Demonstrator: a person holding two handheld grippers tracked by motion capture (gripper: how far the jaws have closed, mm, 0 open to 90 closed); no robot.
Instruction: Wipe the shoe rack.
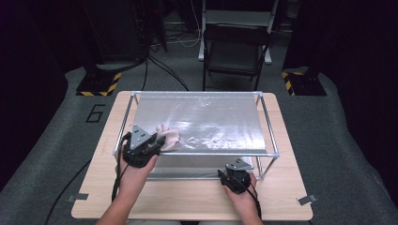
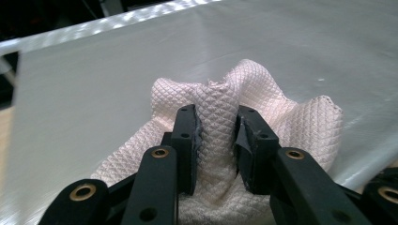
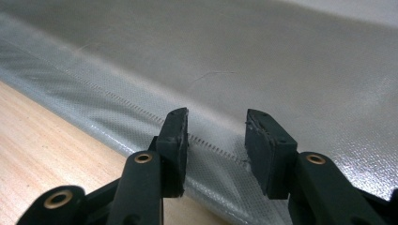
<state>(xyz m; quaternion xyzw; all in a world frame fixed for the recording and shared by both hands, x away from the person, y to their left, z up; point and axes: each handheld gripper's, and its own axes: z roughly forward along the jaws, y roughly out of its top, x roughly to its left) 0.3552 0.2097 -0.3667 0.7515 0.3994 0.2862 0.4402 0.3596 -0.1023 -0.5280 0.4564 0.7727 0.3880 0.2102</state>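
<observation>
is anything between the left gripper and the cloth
Nothing visible: the left gripper has its pads pinching a raised fold of the pink cloth on the silver sheet.

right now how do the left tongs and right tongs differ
The left tongs pinch a fold of the pink waffle cloth; the right tongs hold nothing, jaws apart. The left sit up on the silvery sheet; the right rest low at its front edge, by the wooden table. Both are black with two jaws.
</observation>
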